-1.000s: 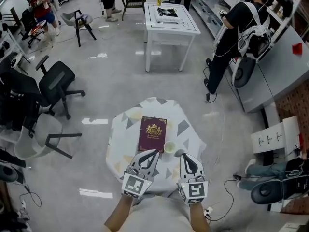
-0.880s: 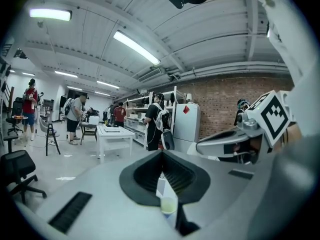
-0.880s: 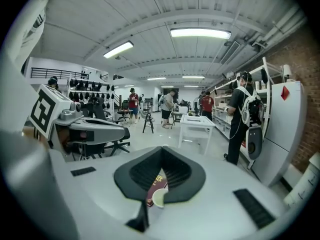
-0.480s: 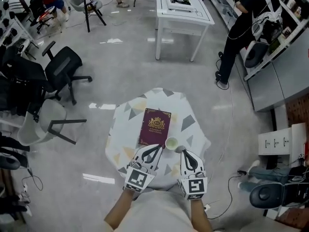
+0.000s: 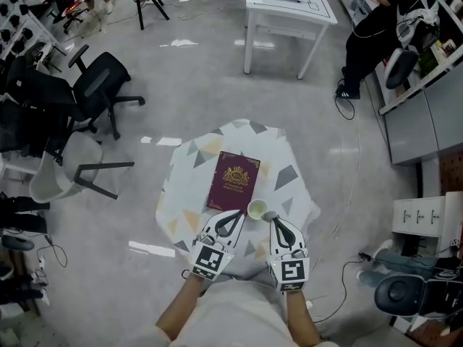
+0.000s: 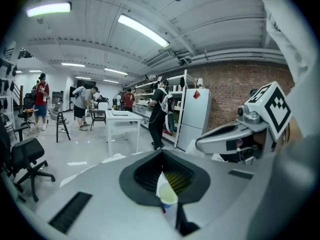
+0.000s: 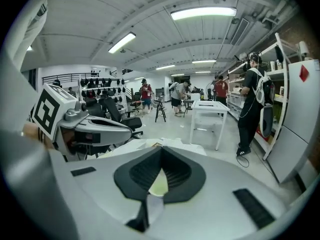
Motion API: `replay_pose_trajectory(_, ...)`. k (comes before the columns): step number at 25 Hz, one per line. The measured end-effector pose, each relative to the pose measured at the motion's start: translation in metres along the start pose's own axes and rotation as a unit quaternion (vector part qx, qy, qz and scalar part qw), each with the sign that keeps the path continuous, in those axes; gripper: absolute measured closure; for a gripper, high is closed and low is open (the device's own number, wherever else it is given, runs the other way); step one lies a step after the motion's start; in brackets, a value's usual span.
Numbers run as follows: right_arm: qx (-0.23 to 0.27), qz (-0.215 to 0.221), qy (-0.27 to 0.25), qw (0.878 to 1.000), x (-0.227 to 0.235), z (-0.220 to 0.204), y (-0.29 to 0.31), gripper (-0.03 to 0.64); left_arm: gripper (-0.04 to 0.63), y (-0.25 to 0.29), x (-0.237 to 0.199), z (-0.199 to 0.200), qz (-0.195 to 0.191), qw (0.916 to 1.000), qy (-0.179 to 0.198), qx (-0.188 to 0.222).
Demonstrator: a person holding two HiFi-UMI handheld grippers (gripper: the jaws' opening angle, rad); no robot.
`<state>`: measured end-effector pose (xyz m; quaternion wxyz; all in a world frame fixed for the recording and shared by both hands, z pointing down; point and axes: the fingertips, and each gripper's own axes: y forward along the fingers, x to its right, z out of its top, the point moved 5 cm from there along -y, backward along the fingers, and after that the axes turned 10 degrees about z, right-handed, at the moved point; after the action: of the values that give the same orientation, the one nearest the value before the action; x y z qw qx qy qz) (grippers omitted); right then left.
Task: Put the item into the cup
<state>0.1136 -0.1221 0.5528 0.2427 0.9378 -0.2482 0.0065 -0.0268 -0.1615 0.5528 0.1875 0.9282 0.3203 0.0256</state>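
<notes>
A small pale paper cup stands upright on the little table's patterned cloth, just right of a maroon book. My left gripper points at the cup from the near left, its jaws together at the tips. My right gripper points at it from the near right, also shut. The left gripper view shows the cup through the slot below the joined tips. In the right gripper view a pale rim shows the same way. No separate item is clear to me.
The table is small and round-edged, and its cloth hangs over the sides. Black office chairs stand at the far left and a white table at the far side. A person in black stands by shelves at the far right.
The head view has shifted, so the table sits a little higher in the picture. Both grippers keep their places beside the cup, still shut.
</notes>
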Motion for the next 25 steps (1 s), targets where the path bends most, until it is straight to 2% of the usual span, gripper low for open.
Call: replay_pose_trajectory(25, -0.057, 0.047, 0.031, 0.997, 0.021, -0.052, 0.04, 0.611, 0.583, 0.037, 0.01, -0.055, 0.005, 0.9971, -0.013, -0.075)
